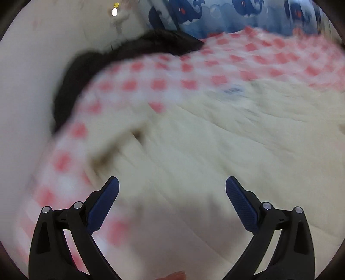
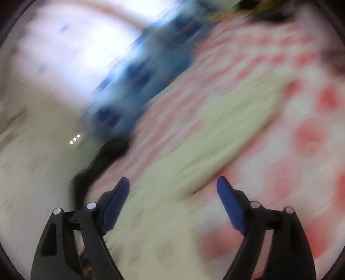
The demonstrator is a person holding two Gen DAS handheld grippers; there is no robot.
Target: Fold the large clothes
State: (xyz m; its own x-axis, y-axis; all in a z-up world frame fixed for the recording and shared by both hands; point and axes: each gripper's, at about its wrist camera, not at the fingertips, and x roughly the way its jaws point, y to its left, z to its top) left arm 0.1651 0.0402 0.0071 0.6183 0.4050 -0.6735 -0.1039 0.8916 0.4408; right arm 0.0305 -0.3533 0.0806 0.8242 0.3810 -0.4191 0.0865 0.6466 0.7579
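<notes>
Both wrist views are smearing with motion blur; fine detail is not readable.

Materials: a cream garment [image 1: 215, 150] is lying spread over a sheet [image 1: 172, 71] checked in pink-red and white. The garment looks soft and matte, with shallow ridges running diagonally across it and a small bluish mark [image 1: 234, 89] near its far edge — too blurred to read. One narrower cream part [image 1: 120, 133] is sticking out toward the left, over the checks. In the right wrist view the garment [image 2: 215, 137] is showing as a pale greenish-cream band crossing the sheet [image 2: 308, 133] diagonally.

Beyond the sheet's far edge a dark, fuzzy-edged strip [image 1: 129, 49] is curving along beside a pale wall [image 1: 32, 86]. Farther back a blue fabric [image 1: 215, 19] printed with navy whale shapes is standing upright; the right wrist view is showing the same fabric [image 2: 133, 86] only as blue streaks.

Pose: the left gripper [image 1: 172, 193] is pointing down at a slant over the near part of the garment, jaws spread wide, the ribbed blue pads [image 1: 241, 204] holding nothing. The right gripper [image 2: 173, 193] is tilted — the whole scene is running diagonally in its view — with jaws also spread apart and nothing between the pads [image 2: 116, 206]. The cream cloth is lying below and ahead of both, not pinched by either.

A sliver of a fingertip [image 1: 176, 275] is showing at the bottom edge of the left view.
</notes>
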